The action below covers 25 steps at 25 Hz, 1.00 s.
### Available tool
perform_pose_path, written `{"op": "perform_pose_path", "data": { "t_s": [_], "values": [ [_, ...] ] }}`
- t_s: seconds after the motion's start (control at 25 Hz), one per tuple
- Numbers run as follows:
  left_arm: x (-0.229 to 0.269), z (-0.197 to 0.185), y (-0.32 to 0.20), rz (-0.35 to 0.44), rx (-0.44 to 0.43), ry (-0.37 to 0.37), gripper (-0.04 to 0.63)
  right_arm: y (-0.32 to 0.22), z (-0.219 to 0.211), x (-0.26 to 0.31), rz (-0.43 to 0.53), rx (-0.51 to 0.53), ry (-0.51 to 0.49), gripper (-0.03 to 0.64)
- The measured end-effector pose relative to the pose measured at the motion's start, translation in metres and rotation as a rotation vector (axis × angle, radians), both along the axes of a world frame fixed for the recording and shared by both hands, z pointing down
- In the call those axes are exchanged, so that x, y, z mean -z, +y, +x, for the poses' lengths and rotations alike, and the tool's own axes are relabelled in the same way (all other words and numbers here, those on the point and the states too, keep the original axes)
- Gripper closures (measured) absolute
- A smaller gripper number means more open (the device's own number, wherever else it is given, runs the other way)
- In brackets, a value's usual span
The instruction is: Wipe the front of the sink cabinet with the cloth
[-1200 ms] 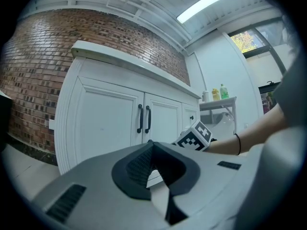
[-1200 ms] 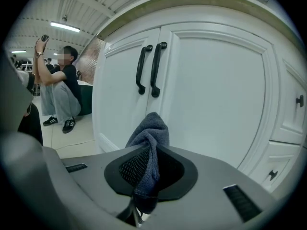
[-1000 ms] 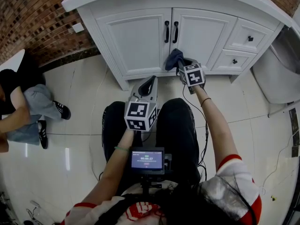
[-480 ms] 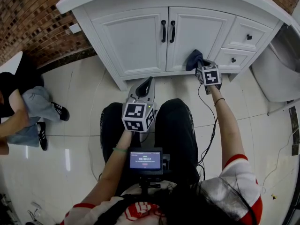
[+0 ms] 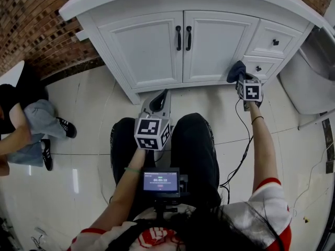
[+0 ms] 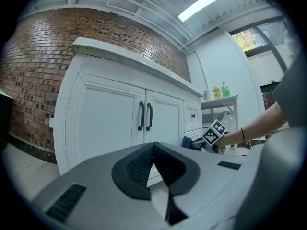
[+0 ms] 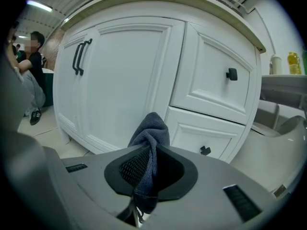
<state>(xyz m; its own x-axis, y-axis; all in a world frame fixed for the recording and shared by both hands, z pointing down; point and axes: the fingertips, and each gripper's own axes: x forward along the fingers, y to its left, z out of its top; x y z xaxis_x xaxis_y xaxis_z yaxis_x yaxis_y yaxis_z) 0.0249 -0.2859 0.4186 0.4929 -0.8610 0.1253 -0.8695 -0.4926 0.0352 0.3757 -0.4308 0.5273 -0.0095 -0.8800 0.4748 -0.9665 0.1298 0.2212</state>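
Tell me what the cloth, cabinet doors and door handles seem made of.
Cloth: soft dark-blue fabric, possibly microfibre; fuzzy nap, limp folds.
Cabinet doors: white-painted wood or board, smooth satin; moulded panels.
Door handles: probably metal, matte black; thin rigid bars.

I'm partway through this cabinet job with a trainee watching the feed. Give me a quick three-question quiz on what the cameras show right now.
1. True or false: the right tool is shut on the cloth.
2. Which part of the sink cabinet is the cloth nearest? A) the left door B) the lower drawer C) the countertop
3. Short answer: what sits between the jaws of the left tool?

Key: 1 true; 2 B; 3 nothing, its jaws are closed and empty.
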Motion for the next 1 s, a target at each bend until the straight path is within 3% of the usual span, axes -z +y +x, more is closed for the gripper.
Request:
{"op": "perform_pose_path", "data": {
  "t_s": [0.4,0.6,0.8,1.0],
  "values": [
    [0.002,0.006,0.007,0.003,-0.011,-0.009,0.572,0.007,-0.153,-0.033,-0.035,0.308,-0.036,0.563],
    [0.004,-0.002,0.006,0.007,0.002,-0.005,0.572,-0.003,-0.214,-0.045,-0.041,0.399,-0.043,0.563],
    [0.0,-0.005,0.004,0.004,0.002,-0.015,0.572,-0.014,-0.236,-0.059,-0.059,0.406,-0.055,0.565],
    [-0.002,-0.012,0.0,0.0,0.014,-0.016,0.572,-0.018,-0.208,-0.079,-0.112,0.352,-0.022,0.563]
  ]
}}
